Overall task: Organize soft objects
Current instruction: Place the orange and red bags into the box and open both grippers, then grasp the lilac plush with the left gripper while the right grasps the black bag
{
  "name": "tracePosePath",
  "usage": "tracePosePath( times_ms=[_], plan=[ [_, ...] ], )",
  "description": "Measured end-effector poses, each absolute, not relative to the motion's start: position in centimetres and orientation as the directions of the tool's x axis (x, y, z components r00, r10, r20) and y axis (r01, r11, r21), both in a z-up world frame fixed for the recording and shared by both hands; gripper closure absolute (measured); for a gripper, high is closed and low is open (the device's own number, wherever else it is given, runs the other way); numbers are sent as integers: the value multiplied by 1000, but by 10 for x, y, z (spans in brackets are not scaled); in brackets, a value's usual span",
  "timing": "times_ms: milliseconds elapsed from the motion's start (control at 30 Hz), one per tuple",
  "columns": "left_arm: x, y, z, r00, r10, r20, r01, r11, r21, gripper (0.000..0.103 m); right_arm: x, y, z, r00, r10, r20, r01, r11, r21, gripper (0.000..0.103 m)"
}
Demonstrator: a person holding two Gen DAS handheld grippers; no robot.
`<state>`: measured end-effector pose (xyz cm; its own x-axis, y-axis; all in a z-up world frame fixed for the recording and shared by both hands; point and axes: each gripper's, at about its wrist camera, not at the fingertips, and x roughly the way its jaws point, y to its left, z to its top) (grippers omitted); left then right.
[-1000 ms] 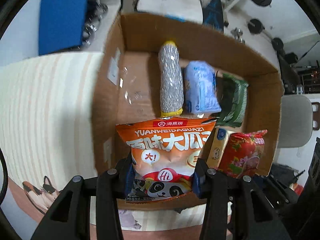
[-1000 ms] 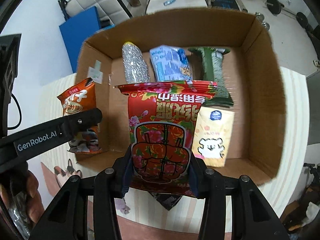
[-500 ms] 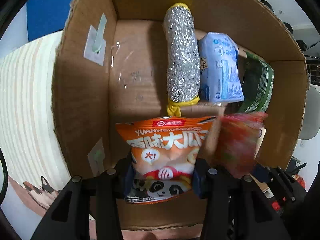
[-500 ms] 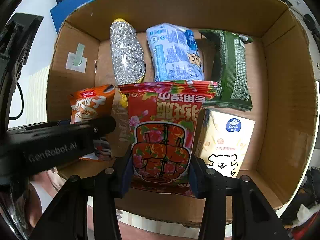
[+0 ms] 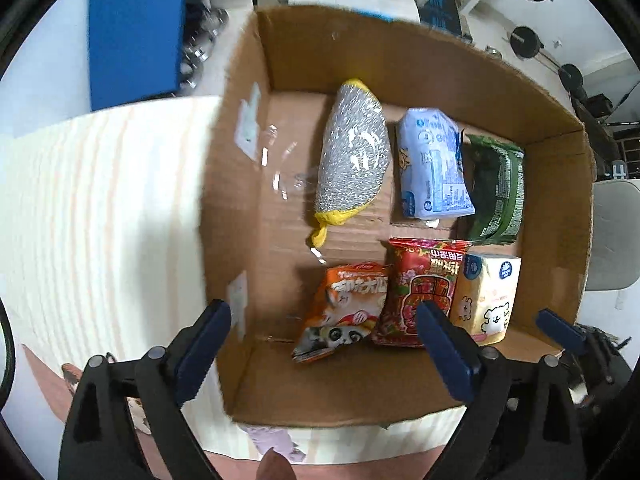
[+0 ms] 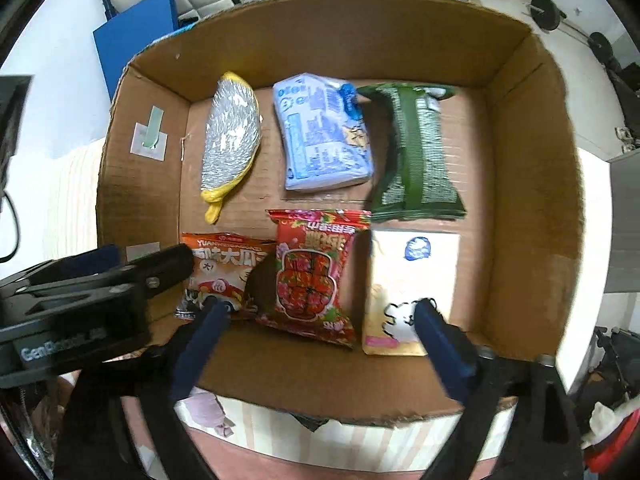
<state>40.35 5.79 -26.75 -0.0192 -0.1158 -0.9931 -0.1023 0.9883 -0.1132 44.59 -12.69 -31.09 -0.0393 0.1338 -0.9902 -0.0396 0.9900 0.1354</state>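
An open cardboard box (image 5: 432,48) (image 6: 528,184) holds six soft items. The back row has a silver mesh sponge with yellow trim (image 5: 352,156) (image 6: 230,140), a blue tissue pack (image 5: 434,168) (image 6: 322,136) and a green pack (image 5: 496,192) (image 6: 416,148). The front row has an orange snack bag (image 5: 344,308) (image 6: 218,276), a red packet (image 5: 420,284) (image 6: 312,272) and a cream tissue pack (image 5: 486,292) (image 6: 412,280). My left gripper (image 5: 324,334) is open and empty above the box's front wall. My right gripper (image 6: 320,330) is open and empty above the front row.
The box rests on a striped cream table (image 5: 100,208). A blue panel (image 5: 136,28) (image 6: 136,36) stands behind it at the left. Weights and a rack (image 5: 528,40) lie on the floor at the back right. The left gripper's body (image 6: 76,304) crosses the right wrist view's left side.
Both grippers opened and let go of their bags. The orange snack bag and the red packet now lie in the box's front row. Both grippers have drawn back and up.
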Motion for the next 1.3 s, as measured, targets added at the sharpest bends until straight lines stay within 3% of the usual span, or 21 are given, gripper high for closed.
tracePosePath(
  times_ms=[400,633,733,967,1167,1300],
  plan=[
    [366,68,-210,151,-86,-985,-135,985,-106,2,402,-149,-257,118,81,-990,20,996,84,0],
    [320,86,-191,227,-19,-974,-188,980,-63,2,365,-149,-232,156,135,-979,48,988,144,0],
    [293,97,-212,186,10,-982,-209,977,-29,2,338,-147,-241,124,145,-982,58,986,153,0],
    [248,114,-309,-34,-68,-997,-272,961,-57,5,294,-146,-317,9,146,-989,148,978,146,1],
    [238,114,-364,-123,-138,-983,-310,946,-94,6,295,-149,-360,-13,117,-993,218,969,111,5],
    [236,106,-378,-134,-136,-982,-289,953,-92,7,298,-148,-380,-31,109,-994,244,965,98,16]
  ],
)
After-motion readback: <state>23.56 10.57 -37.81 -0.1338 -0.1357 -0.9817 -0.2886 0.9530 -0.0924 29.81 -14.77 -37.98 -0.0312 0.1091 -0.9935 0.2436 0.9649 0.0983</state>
